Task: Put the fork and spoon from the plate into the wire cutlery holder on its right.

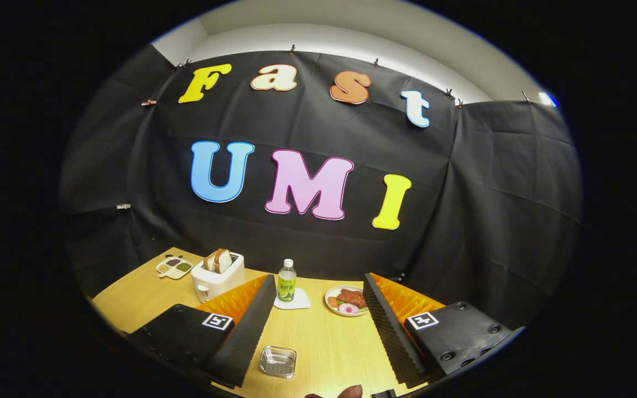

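1. The gripper (318, 326) is held above the wooden table (318, 337) with its two fingers spread wide apart and nothing between them; it has hold of nothing.
2. Low between the fingers, close by the near edge of the table, sits a small clear glass dish (277, 361). It looks empty, and I cannot say what it is for.
3. At the near edge itself, just under the gripper, part of a fingertip (350, 391) of the person shows.
4. Beyond the fingertips, towards the far edge, a clear bottle (287, 281) with a white cap stands upright on a white coaster (292, 301). Its green label carries writing, too small to read.
5. Just beside the coaster, close against the right finger, is a plate (346, 300) with pieces of food on it. No fork or spoon can be made out on this plate, so I cannot tell whether it is the task's plate.
6. Towards the far left corner stand a white toaster (217, 275) with bread slices (219, 260) in its slots and, past it, a divided dish of condiments (174, 267).
7. Judgement: no wire cutlery holder can be made out ahead. The gripper points well up, at the wall, so the coming move probably turns on tilting it down and finding the cutlery; its long axis cannot yet be judged.
8. Each finger base bears a square black-and-white marker (217, 321), a pattern and not words.
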Demonstrator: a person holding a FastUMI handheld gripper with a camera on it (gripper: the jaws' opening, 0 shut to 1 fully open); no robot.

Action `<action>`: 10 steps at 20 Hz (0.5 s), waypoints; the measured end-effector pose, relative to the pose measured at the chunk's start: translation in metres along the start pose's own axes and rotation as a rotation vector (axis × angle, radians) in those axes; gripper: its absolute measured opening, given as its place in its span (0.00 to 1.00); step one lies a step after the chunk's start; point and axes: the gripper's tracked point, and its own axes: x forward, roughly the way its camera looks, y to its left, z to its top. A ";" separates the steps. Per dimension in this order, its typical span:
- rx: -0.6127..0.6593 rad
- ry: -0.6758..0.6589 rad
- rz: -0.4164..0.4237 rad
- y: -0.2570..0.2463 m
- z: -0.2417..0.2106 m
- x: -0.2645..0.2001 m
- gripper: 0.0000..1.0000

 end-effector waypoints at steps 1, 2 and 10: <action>0.002 0.000 -0.001 0.000 -0.001 0.000 0.98; 0.002 0.000 -0.001 0.000 -0.001 -0.001 0.98; 0.005 0.006 0.005 0.003 -0.001 -0.001 0.98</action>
